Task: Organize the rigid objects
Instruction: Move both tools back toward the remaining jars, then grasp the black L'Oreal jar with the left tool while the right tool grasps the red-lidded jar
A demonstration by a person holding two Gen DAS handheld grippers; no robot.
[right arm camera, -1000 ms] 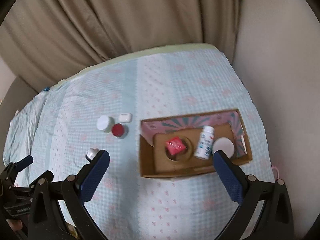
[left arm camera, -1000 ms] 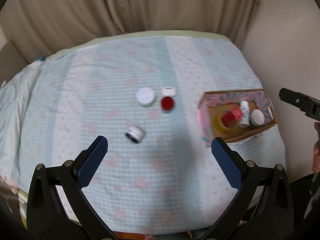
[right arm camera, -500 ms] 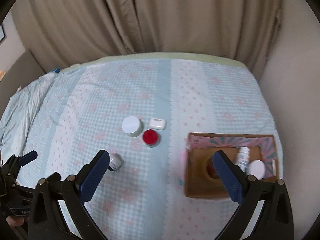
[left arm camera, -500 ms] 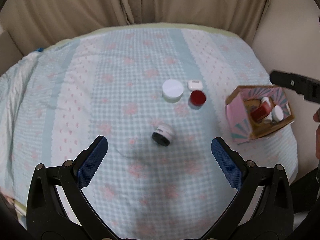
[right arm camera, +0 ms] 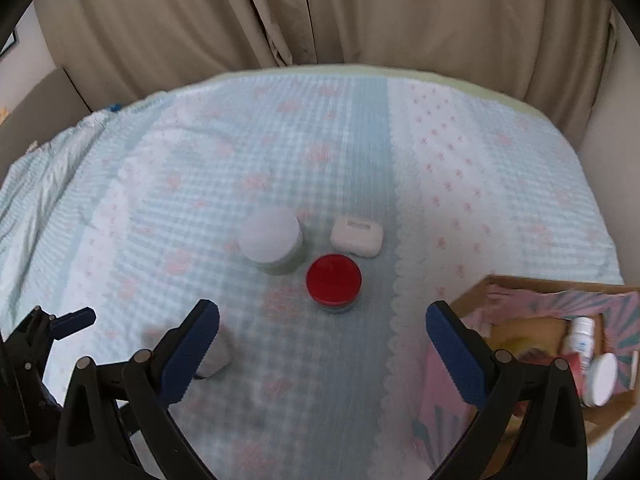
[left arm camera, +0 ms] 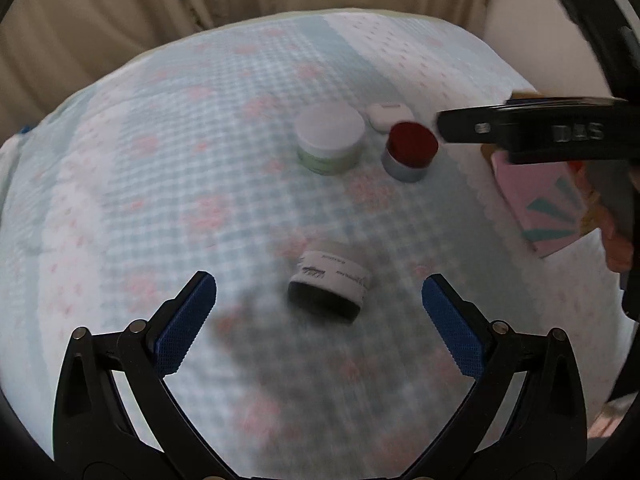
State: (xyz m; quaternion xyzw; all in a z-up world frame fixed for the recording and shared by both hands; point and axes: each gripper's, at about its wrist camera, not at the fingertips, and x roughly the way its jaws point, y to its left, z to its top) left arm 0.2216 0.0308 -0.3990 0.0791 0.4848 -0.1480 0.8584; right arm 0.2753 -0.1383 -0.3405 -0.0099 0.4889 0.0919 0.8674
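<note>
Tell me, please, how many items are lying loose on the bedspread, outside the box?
4: a white-lidded jar, a white case beside it, a red-lidded jar in front, and a tipped jar nearest the left gripper.

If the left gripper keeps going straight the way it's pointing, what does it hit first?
Most likely the small tipped-over jar lying on the bedspread, centred between the open jaws of the left gripper. Nothing shows between them, though motion blur makes depth uncertain.

"DAS" embossed on right tongs [left arm camera: 576, 132].
</note>
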